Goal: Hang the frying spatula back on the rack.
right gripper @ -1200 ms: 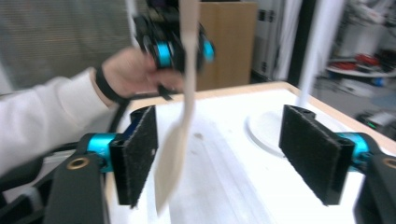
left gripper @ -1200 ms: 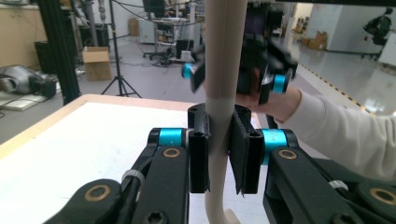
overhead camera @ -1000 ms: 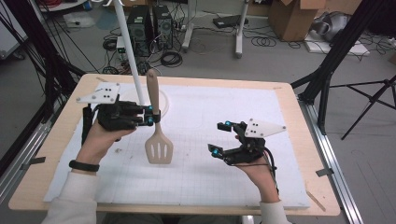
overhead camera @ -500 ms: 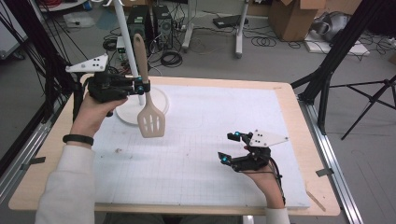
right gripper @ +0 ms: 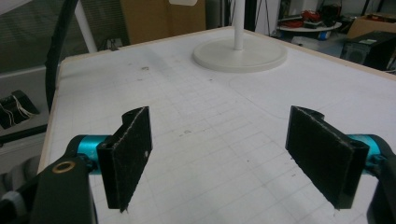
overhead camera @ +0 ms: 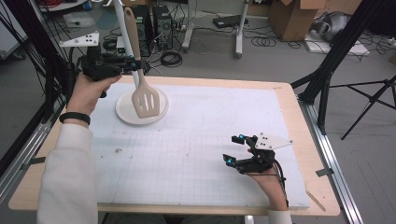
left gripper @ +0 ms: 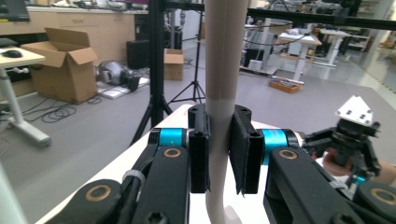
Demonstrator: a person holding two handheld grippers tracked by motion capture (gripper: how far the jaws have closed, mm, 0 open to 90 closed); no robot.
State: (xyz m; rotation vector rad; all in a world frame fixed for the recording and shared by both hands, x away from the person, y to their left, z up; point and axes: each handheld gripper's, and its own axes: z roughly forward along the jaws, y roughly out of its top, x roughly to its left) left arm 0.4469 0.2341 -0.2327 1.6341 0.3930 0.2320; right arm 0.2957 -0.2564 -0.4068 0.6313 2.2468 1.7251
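A pale wooden slotted spatula (overhead camera: 145,101) hangs blade-down above the far left of the table. My left gripper (overhead camera: 133,64) is shut on its handle, held up in the air level with the table's far edge. In the left gripper view both pads (left gripper: 200,149) press the handle (left gripper: 225,70) from either side. My right gripper (overhead camera: 233,149) rests low over the white mat near the front right, open with nothing between its jaws. The right gripper view shows its pads (right gripper: 128,154) wide apart over bare mat.
A white stand with a round base (overhead camera: 122,111) and a thin pole (overhead camera: 120,28) sits on the mat's far left, just under the spatula blade; its base (right gripper: 240,53) shows in the right gripper view. A gridded white mat (overhead camera: 201,140) covers the wooden table. Black frame posts flank both sides.
My left hand has lifted the spatula and carried it toward the far left, over the stand's base. My right hand has sunk and drawn toward the front right, still open.
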